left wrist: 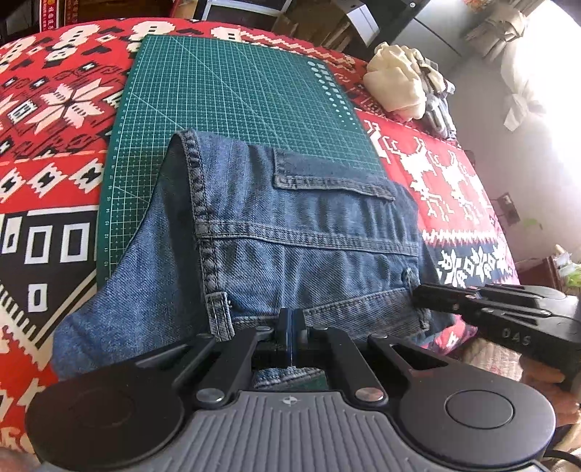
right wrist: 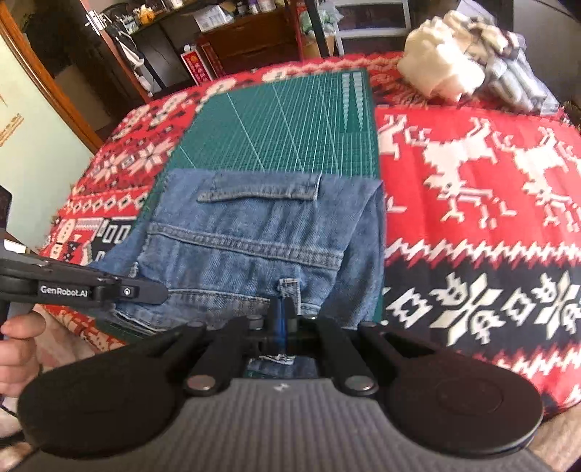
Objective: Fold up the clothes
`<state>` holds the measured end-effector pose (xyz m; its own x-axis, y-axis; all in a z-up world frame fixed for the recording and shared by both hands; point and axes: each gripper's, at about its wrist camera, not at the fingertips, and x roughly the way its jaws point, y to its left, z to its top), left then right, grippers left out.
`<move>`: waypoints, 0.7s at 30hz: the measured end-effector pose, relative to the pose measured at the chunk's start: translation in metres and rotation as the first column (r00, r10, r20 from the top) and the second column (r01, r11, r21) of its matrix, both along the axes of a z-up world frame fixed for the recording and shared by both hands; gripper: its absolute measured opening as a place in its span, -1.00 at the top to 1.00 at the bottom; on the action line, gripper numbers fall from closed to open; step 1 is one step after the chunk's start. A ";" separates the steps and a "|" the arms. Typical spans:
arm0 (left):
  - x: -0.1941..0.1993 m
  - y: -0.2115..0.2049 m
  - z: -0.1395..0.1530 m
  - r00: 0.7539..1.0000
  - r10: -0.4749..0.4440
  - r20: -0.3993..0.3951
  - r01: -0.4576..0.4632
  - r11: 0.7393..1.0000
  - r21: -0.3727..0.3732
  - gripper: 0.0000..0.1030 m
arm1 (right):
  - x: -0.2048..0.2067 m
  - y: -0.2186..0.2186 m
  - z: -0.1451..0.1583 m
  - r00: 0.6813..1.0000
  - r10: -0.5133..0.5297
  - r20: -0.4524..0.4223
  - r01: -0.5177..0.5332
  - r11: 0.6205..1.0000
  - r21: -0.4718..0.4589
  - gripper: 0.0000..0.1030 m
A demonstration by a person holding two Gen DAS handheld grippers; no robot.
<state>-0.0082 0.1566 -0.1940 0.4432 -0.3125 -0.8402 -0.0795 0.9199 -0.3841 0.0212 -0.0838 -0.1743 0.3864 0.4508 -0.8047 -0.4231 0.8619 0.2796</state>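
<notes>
Blue denim jeans (left wrist: 290, 232) lie folded on a green cutting mat (left wrist: 232, 90), waistband toward me, a back pocket flap facing up. My left gripper (left wrist: 291, 326) is shut on the jeans' waistband near a belt loop. In the left wrist view the right gripper (left wrist: 421, 296) comes in from the right and pinches the waistband's right end. In the right wrist view the jeans (right wrist: 254, 239) cover the near part of the mat (right wrist: 290, 119). My right gripper (right wrist: 283, 312) is shut on the waistband by a belt loop. The left gripper (right wrist: 159, 290) grips the waistband at the left.
A red, white and black patterned cloth (right wrist: 472, 203) covers the table under the mat. A pile of cream and grey clothes (right wrist: 461, 69) sits at the far right. Shelves and furniture (right wrist: 236, 32) stand behind the table. A hand (right wrist: 14, 348) holds the left gripper's handle.
</notes>
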 end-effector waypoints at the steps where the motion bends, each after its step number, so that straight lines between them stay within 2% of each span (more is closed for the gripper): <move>1: 0.000 -0.001 0.001 1.000 -0.004 0.005 0.004 1.000 -0.005 0.90 | 0.002 -0.003 0.003 1.000 -0.011 0.009 0.011 1.000 0.003 1.00; 3: 0.002 -0.002 0.003 1.000 -0.012 0.015 0.012 1.000 -0.019 0.90 | 0.009 -0.006 0.004 0.999 -0.036 0.015 0.035 0.999 0.006 0.99; 7: 0.009 -0.009 -0.006 1.000 -0.026 -0.006 0.026 1.000 -0.009 0.90 | 0.030 -0.006 -0.018 0.996 -0.070 -0.061 0.070 0.998 -0.006 0.96; 10: 0.007 -0.009 -0.010 1.000 -0.028 -0.004 0.028 1.000 0.010 0.90 | 0.022 0.000 -0.030 0.999 -0.042 -0.006 0.042 0.999 -0.034 1.00; 14: -0.001 -0.002 -0.009 1.000 -0.021 -0.011 0.021 1.000 -0.005 0.90 | 0.006 0.005 -0.027 0.999 0.019 0.047 -0.013 0.991 -0.135 1.00; 21: -0.011 0.000 -0.007 0.999 -0.018 -0.027 0.018 1.000 -0.005 0.90 | -0.003 -0.010 -0.022 1.000 0.004 0.005 -0.003 0.995 -0.104 1.00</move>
